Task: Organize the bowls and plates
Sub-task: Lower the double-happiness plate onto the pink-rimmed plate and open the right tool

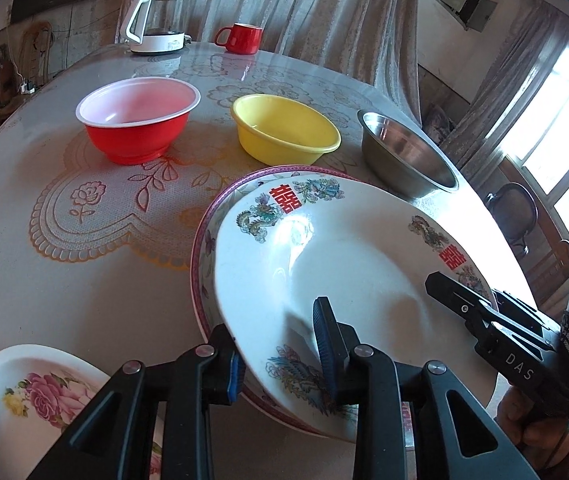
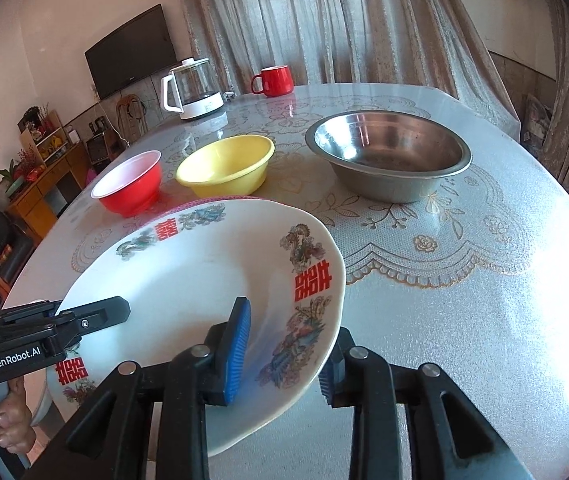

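**Curtained room, lace-covered table: plate straddled at both edges**

On the table (image 2: 464, 280), the white dragon plate (image 1: 344, 264) lies on a pink-rimmed plate (image 1: 200, 256). The left gripper (image 1: 280, 356) and right gripper (image 2: 284, 356) straddle its opposite rims, jaws slightly parted, pads not visibly pressing.

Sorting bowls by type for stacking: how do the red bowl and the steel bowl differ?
The red bowl is plastic-looking, red outside and white inside; the steel bowl is bare shiny metal. The red bowl looks narrower and taller with a foot ring; the steel bowl looks wider and shallower. Both stand upright and empty on the table.
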A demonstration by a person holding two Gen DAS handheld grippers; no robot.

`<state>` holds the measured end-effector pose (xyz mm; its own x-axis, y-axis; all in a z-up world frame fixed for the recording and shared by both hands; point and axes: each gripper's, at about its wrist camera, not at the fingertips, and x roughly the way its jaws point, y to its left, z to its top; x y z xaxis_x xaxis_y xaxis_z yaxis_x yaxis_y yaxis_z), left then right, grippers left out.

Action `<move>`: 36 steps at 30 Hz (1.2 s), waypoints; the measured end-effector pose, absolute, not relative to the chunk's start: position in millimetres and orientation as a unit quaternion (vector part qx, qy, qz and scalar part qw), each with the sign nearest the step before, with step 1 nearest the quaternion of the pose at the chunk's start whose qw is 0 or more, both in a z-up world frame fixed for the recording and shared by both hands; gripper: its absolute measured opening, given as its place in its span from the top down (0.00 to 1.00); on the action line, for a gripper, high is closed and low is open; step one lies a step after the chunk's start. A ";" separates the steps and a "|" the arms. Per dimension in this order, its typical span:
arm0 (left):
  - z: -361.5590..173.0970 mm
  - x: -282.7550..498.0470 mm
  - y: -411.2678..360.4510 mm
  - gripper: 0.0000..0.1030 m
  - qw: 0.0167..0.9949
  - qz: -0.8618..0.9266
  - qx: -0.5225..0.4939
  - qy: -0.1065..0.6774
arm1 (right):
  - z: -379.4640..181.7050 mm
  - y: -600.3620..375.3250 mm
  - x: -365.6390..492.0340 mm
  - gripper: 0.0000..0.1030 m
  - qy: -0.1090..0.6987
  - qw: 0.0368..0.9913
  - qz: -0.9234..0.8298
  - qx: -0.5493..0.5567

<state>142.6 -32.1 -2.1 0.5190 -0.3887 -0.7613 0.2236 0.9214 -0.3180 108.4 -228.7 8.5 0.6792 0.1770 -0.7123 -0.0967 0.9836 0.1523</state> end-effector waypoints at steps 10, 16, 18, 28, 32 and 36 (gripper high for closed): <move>1.0 141.4 -22.6 0.71 0.870 -0.170 -0.103 0.452 | 7.2 -235.1 97.4 0.66 0.406 0.911 0.064 0.036; 2.2 138.6 -24.8 0.71 0.874 -0.165 -0.096 0.447 | 5.1 -229.1 90.0 0.69 0.389 0.920 0.053 -0.006; 3.5 137.1 -24.6 0.71 0.876 -0.162 -0.095 0.445 | 4.9 -222.5 89.5 0.68 0.383 0.922 0.041 -0.038; 11.2 135.8 -17.2 0.70 0.884 -0.148 -0.099 0.433 | 2.5 -203.3 97.3 0.58 0.383 0.918 0.011 -0.102; 14.8 134.0 -14.9 0.70 0.892 -0.135 -0.095 0.420 | 0.8 -196.7 105.8 0.55 0.385 0.914 -0.004 -0.128; 14.8 135.5 -15.4 0.65 0.894 -0.131 -0.089 0.419 | 0.5 -184.3 104.7 0.55 0.370 0.914 0.005 -0.167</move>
